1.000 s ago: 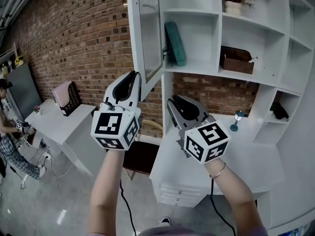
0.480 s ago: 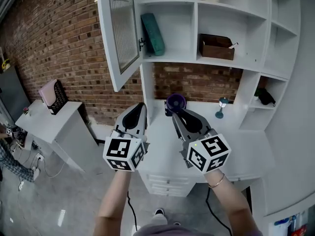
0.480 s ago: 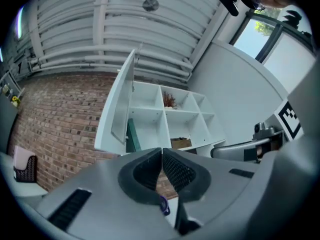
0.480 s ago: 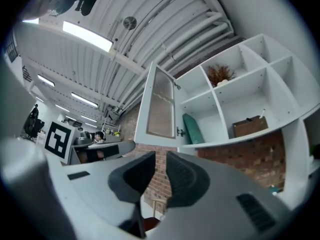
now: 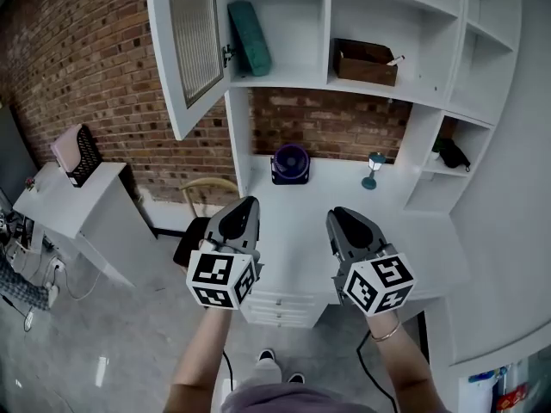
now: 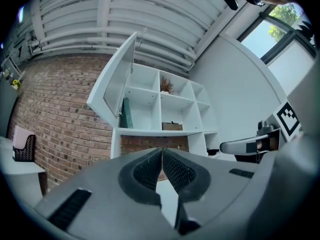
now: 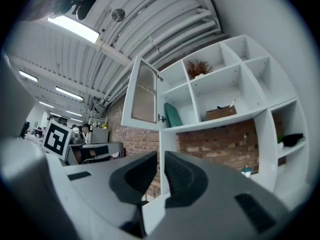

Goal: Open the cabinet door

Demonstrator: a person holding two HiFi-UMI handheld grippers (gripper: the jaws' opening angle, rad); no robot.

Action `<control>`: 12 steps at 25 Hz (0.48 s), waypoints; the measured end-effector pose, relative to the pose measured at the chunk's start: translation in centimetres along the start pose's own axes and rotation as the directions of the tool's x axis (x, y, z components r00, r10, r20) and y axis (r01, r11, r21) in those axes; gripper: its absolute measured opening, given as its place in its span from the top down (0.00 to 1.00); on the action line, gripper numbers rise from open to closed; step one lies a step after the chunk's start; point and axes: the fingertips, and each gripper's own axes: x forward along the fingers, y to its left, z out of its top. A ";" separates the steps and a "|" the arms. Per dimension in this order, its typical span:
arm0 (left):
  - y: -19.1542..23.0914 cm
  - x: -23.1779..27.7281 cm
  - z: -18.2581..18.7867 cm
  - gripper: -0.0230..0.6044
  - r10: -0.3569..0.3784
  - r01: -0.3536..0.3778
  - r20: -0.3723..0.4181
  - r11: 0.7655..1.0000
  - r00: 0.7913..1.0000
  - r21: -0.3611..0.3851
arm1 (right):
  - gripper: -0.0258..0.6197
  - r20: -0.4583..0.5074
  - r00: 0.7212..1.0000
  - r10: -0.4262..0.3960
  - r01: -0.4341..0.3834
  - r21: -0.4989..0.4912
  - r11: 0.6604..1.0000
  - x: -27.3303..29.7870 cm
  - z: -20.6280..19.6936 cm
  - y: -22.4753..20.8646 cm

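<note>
Cabinet door (image 5: 188, 48) stands open (teal object (image 5: 250, 37) inside).

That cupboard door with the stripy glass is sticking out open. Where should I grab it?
Probably take the door by its white outer edge, the side away from the shelves. It's a thin, flat frame standing clear, so pinch across it from the front. Skip the glass, and skip the edge by the dark hinge fitting, tucked against the shelves.
</note>
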 end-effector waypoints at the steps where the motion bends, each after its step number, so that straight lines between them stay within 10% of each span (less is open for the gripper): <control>1: -0.4 0.0 -0.4 0.95 -0.001 0.001 -0.006 1.000 1.000 0.004 | 0.91 -0.011 1.000 -0.007 0.007 0.005 1.000 -0.4 -0.5 -0.4; 12: -4.0 -1.0 -5.3 0.96 -0.039 0.039 -0.114 0.999 0.993 -0.004 | 0.94 -0.088 0.995 -0.051 0.056 0.061 0.997 -3.8 -4.5 -1.6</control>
